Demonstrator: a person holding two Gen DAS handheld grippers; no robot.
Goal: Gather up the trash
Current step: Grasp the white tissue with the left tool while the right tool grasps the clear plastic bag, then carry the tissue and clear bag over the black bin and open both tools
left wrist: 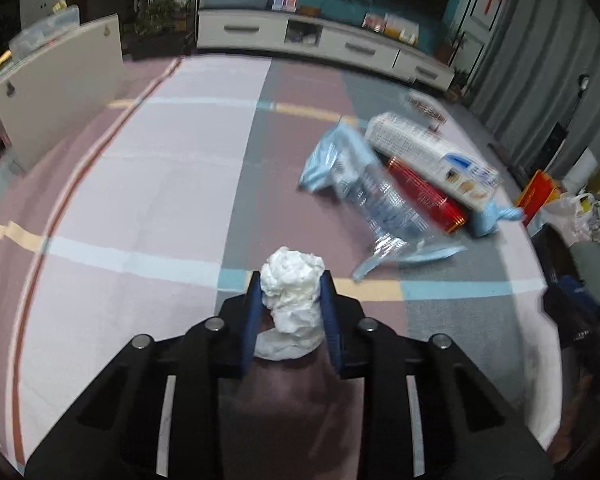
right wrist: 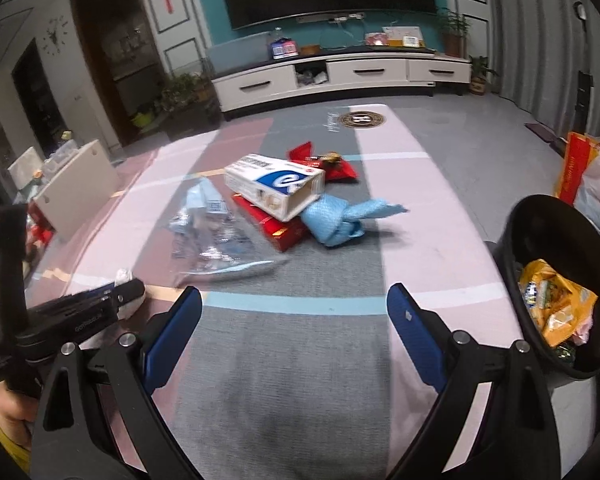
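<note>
My left gripper (left wrist: pixel 291 280) is shut on a crumpled white tissue (left wrist: pixel 290 304), its blue pads pressing both sides just above the patchwork rug (left wrist: pixel 160 200). In the right wrist view the left gripper (right wrist: pixel 120 300) shows low on the left with the tissue (right wrist: pixel 123 277) poking out. My right gripper (right wrist: pixel 294 292) hangs open over the rug, nothing between its fingers. Ahead lies a trash pile: a white carton (right wrist: pixel 274 186) on a red box (right wrist: pixel 278 228), a knotted blue bag (right wrist: pixel 340 220), clear plastic wrapping (right wrist: pixel 208 236) and a red packet (right wrist: pixel 340 168). A black bin (right wrist: pixel 516 240) stands at the right.
The bin holds orange snack wrappers (right wrist: pixel 556 304). A white board (right wrist: pixel 76 188) leans at the rug's left edge. Bags and a red-orange carton (right wrist: pixel 576 168) crowd the right side. A white TV cabinet (right wrist: pixel 340 72) lines the far wall. A hand (right wrist: pixel 8 412) grips the left tool.
</note>
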